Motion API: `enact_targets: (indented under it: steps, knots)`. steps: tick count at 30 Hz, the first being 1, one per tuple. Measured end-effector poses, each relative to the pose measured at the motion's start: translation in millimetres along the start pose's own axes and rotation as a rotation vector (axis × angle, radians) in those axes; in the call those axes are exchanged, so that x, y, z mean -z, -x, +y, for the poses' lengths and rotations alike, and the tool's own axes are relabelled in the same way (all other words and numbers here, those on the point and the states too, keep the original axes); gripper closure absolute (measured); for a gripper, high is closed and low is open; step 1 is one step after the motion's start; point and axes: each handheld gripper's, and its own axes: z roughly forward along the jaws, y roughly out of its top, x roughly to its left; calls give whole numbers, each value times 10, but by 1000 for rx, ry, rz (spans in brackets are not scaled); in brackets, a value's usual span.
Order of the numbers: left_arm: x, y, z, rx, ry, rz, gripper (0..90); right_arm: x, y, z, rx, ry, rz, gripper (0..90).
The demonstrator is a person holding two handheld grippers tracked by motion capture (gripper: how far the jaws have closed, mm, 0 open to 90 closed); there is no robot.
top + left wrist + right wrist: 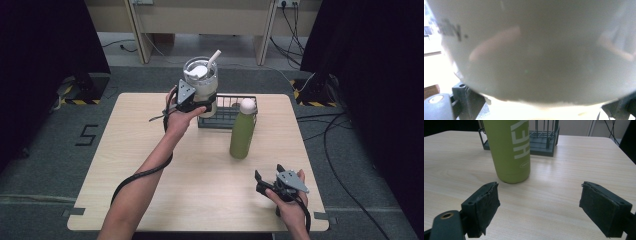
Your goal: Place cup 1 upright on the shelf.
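A white tumbler [201, 80] with a clear lid and a white straw is at the left end of a dark wire basket [235, 112] at the table's back. My left gripper [200, 104] is shut on its lower body; in the left gripper view the tumbler wall [536, 50] looms close between the fingers [466, 97]. Whether the tumbler rests in the basket or hangs over it, I cannot tell. A green bottle [243, 132] with a white cap stands upright mid-table. My right gripper [267, 179] is open and empty near the front right, facing the bottle [510, 150].
The wooden table [150, 165] has bare room on its left and front. Past the bottle, the wire basket [544, 142] stands with its right part holding nothing. Cables and dark curtains lie on the floor beyond the table.
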Motion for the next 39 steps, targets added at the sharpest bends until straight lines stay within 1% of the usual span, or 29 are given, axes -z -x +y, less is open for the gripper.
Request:
enact_targets:
  steps: [8,16,39]
  knots:
    - [-61,-14,23,0,0,1,89,-10,-1,-5,-3,-3,0,154]
    - [-130,2,46,-4,-2,-3,89,-9,5,-7,-3,-4,-1,154]
    - [-292,-5,68,21,-7,7,89,-12,14,-8,-1,-5,-1,154]
